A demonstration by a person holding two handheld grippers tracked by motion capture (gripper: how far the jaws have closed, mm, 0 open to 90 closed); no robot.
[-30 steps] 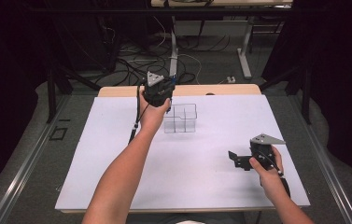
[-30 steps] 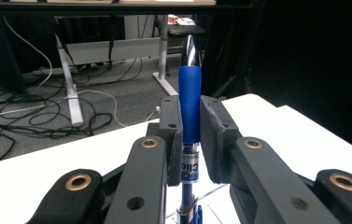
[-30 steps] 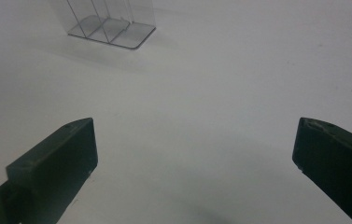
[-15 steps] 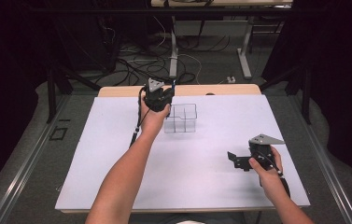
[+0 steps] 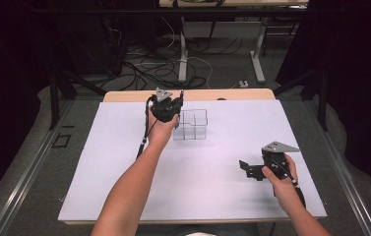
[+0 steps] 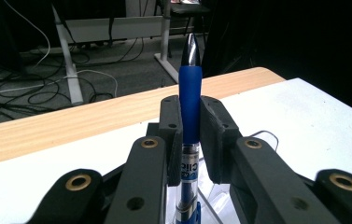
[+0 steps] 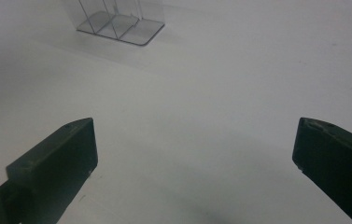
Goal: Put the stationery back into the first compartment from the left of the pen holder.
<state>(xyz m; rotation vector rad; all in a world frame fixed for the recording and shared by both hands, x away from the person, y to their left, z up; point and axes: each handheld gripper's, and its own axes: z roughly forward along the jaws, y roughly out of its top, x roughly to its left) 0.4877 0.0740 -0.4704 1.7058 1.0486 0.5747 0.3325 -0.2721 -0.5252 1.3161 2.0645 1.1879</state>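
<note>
I am clamping my left gripper (image 6: 190, 135) on a blue pen (image 6: 190, 100), its two matte black jaws pressed against the pen's rubbery blue grip from either side. The pen is standing upright between them, its shiny metal cone tip pointing up, and its clear barrel with printed lettering is running down below the jaws. In the high view I am holding this gripper (image 5: 173, 104) at the far side of the table, just beside the left edge of the clear organizer (image 5: 191, 124), a small box of thin transparent walls split into square compartments. Whether the pen's lower end is inside a compartment I cannot tell.

I am holding my right gripper (image 7: 194, 149) with its blocky black jaws spread wide apart and gripping nothing, low over the smooth white table cover (image 7: 239, 79). In the high view it (image 5: 246, 167) is sitting near the table's right front, well apart from the organizer. A strip of pale wood tabletop (image 5: 232, 94) is showing along the far edge.
</note>
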